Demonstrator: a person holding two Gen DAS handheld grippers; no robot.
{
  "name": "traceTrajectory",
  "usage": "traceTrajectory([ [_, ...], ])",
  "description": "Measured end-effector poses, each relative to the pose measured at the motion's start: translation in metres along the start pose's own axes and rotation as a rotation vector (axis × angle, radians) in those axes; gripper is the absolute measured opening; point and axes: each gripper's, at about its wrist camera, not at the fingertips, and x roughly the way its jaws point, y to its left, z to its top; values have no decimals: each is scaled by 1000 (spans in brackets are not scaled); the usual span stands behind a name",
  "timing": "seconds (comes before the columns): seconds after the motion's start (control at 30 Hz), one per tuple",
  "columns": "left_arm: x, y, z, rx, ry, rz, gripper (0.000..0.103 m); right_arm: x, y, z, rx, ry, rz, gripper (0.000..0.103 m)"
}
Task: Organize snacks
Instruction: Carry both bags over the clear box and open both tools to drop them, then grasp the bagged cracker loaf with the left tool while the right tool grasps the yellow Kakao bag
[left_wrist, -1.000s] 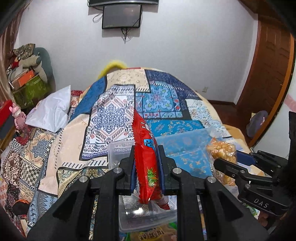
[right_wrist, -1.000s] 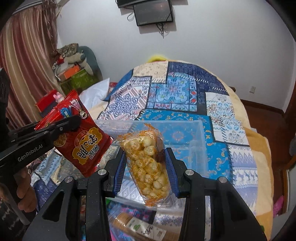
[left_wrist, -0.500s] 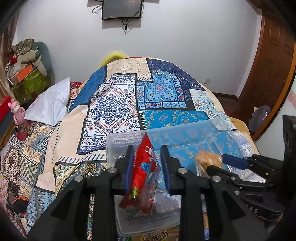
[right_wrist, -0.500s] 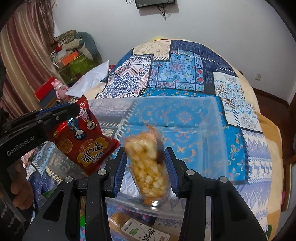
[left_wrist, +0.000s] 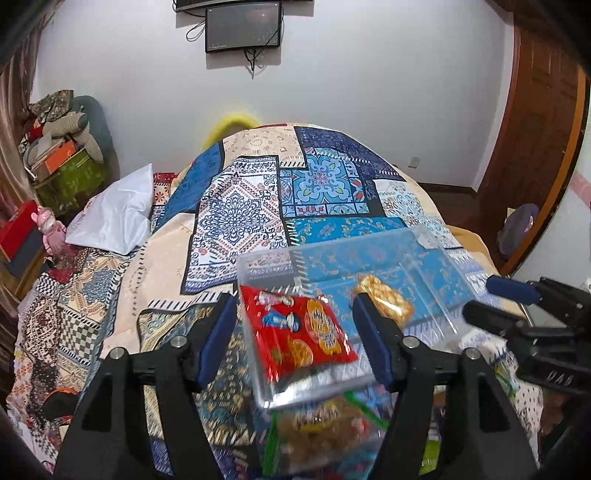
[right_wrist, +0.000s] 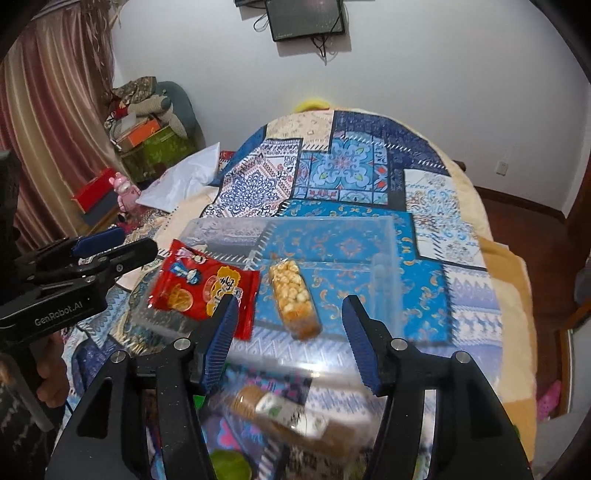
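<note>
A clear plastic bin (right_wrist: 384, 280) sat on a bed covered by a blue patchwork quilt (right_wrist: 343, 173). Inside the bin lay two snacks: a red snack packet (right_wrist: 201, 288) toward its left side and a clear bag of puffed corn (right_wrist: 293, 299) just to the right of it, with a narrow strip of the bin floor between them. The left gripper (left_wrist: 295, 338) hung over the near left part of the bin, its blue-padded fingers (left_wrist: 218, 338) spread wide apart and holding nothing. The right gripper (right_wrist: 290, 341) hung over the near edge of the bin, its fingers (right_wrist: 360, 341) likewise wide apart and empty. Nearer than the bin, blurred, lay more packaged snacks (right_wrist: 291, 424). A white pillow (left_wrist: 114, 218) rested on the far left of the bed.
</note>
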Motion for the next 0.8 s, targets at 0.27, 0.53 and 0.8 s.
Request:
traceTrajectory([
  [0.27,-44,9,-26,-6,26,5,67,-47,3,-25,8,-17,-28,58],
  [0.53,-78,18,-74,-6,81,14,68,-88,3,-66,30,-7,-60,58],
  [0.8,-70,21,-126,-17,179,26,69,-96,-7,-112,72,49,-93,59],
])
